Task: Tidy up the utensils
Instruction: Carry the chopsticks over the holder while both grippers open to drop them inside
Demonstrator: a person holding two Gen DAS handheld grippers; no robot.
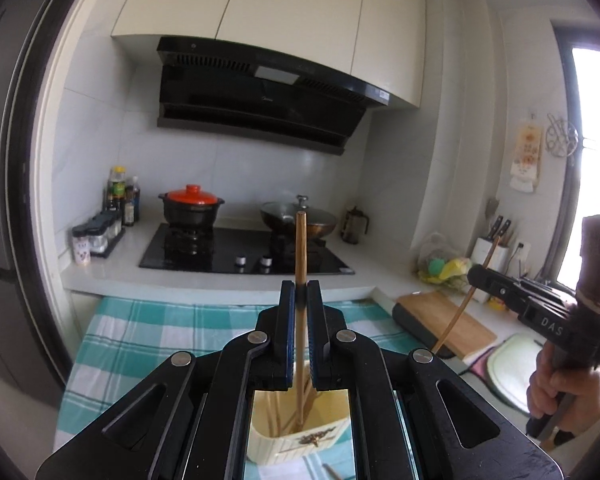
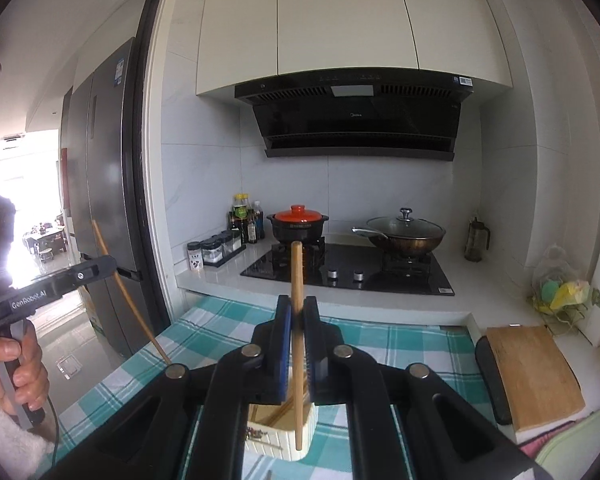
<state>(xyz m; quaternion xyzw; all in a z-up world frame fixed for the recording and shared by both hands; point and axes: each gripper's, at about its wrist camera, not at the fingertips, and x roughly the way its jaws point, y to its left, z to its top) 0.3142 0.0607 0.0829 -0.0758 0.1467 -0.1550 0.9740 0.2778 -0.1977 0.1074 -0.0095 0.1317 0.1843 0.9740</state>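
My left gripper point(image 1: 300, 292) is shut on a wooden chopstick point(image 1: 301, 248) that stands nearly upright, its lower end reaching into a cream utensil holder point(image 1: 266, 442) below. Several more chopsticks lean inside the holder. My right gripper point(image 2: 297, 310) is shut on a second upright chopstick point(image 2: 297, 268), whose lower end hangs over the front of the holder point(image 2: 274, 446). Each wrist view also shows the other hand-held gripper off to the side: the right gripper point(image 1: 476, 276) with its slanted chopstick point(image 1: 458, 316), and the left gripper point(image 2: 110, 264) with its chopstick point(image 2: 130, 308).
The holder stands on a teal checked cloth point(image 1: 148, 332). Behind are a black hob point(image 2: 340, 268), a pot with a red lid point(image 2: 298, 224), a lidded wok point(image 2: 406, 232) and spice jars point(image 2: 214, 248). A wooden cutting board point(image 2: 534, 376) lies right, a fridge point(image 2: 104, 184) left.
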